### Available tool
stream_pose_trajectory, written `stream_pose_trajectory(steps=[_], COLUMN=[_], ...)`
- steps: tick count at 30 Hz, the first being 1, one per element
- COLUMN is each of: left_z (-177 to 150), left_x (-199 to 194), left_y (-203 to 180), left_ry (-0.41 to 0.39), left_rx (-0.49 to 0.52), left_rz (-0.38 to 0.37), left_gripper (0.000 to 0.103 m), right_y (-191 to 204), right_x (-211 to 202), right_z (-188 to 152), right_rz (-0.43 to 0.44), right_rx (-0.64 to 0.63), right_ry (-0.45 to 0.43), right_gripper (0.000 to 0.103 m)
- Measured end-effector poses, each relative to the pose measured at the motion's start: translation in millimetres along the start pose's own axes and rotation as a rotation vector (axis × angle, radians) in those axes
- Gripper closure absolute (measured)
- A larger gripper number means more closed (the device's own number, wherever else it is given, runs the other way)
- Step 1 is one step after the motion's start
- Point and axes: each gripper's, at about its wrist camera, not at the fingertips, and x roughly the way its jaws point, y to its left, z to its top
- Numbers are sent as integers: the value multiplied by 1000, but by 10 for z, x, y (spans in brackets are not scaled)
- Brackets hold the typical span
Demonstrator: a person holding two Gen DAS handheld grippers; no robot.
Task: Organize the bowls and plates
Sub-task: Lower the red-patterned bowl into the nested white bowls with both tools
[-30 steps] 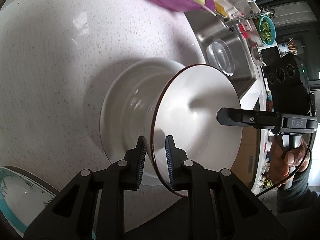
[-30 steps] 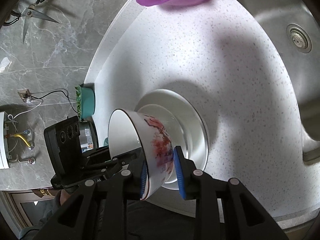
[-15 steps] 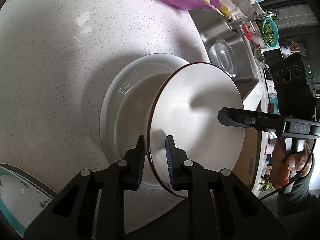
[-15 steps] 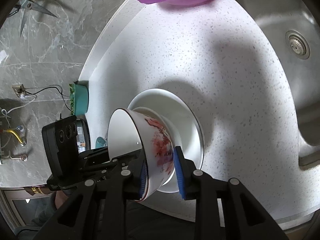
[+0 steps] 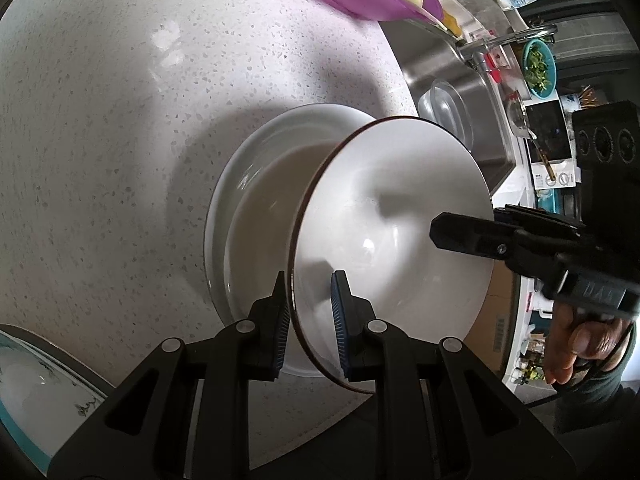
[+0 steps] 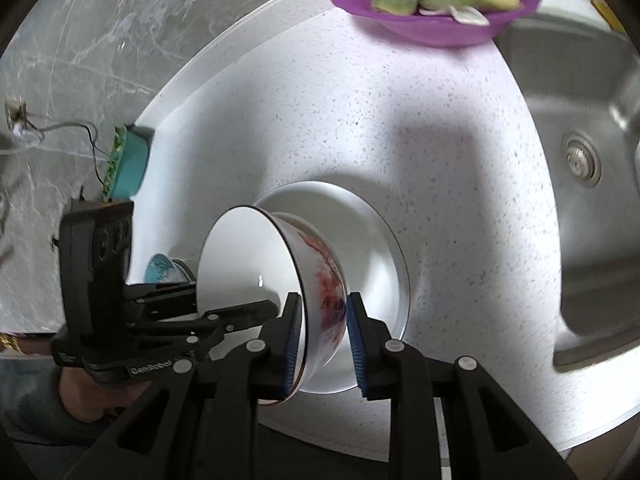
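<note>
A white bowl (image 5: 394, 236) with a dark rim and a red flower pattern on its outside (image 6: 326, 296) hangs tilted over a white plate (image 5: 260, 184) on the speckled white counter. The plate also shows in the right wrist view (image 6: 376, 240). My left gripper (image 5: 309, 318) is shut on the bowl's near rim. My right gripper (image 6: 322, 342) is shut on the opposite rim, and shows in the left wrist view (image 5: 460, 236). The bowl's base is close above the plate; contact cannot be told.
A purple bowl (image 6: 436, 4) of green vegetables stands at the counter's back. A steel sink (image 6: 580, 160) lies to the right, with a clear glass dish (image 5: 446, 108) in it. A teal-rimmed plate (image 5: 36, 384) sits near left. A teal basket (image 6: 128, 164) stands by the wall.
Both grippers have carried the bowl lower and closer over the white plate. Their grip on the rim is unchanged.
</note>
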Motion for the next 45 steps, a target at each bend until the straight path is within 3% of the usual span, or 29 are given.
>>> stream_pose_trajectory(steps=[12, 29, 35, 41, 45], left_z=[8, 6, -7, -17, -17], left_x=[38, 57, 58, 59, 41], left_y=[-51, -70, -75, -78, -89], left_ry=[-4, -12, -14, -14, -19], left_rx=[32, 37, 35, 36, 37], left_rz=[32, 59, 57, 63, 65], left_gripper=[84, 83, 82, 82, 81], right_y=[175, 175, 80, 90, 172], right_x=[54, 110, 54, 47, 60], right_z=[-98, -121, -98, -91, -107], right_rz=[-126, -151, -143, -149, -153], right_rx=[-111, -102, -46, -63, -101], right_ry=[-11, -4, -20, -21, -18], right_gripper=[79, 78, 71, 71, 86])
